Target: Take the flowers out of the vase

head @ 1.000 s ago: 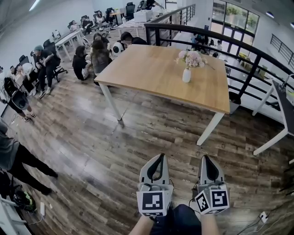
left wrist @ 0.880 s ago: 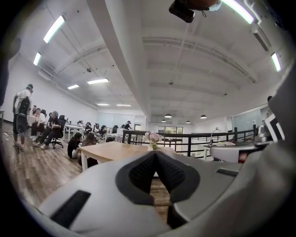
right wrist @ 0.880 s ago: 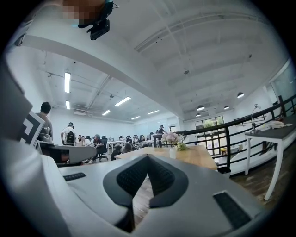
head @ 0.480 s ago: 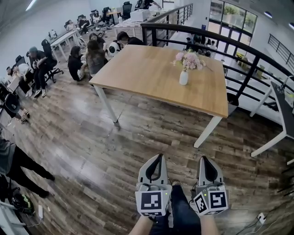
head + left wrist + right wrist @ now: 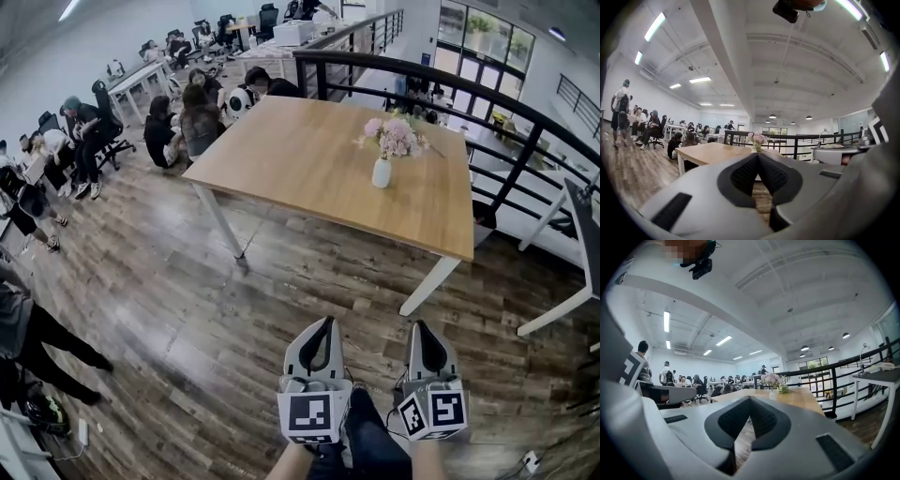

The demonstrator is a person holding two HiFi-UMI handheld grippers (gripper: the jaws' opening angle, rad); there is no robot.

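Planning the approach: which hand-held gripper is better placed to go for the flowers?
Right, only slightly. The flowers in the vase stand toward the right end of the table, more on the side of the right hand-held gripper than the left hand-held gripper. Both are shut, empty, far off.

Ceiling strip lights (image 5: 655, 26) lit the room bright and even, and windows (image 5: 487, 42) added daylight. The floor (image 5: 159, 281) carried soft glare. My views bowed toward dark round edges — my left gripper (image 5: 758, 155) looked soft up close.
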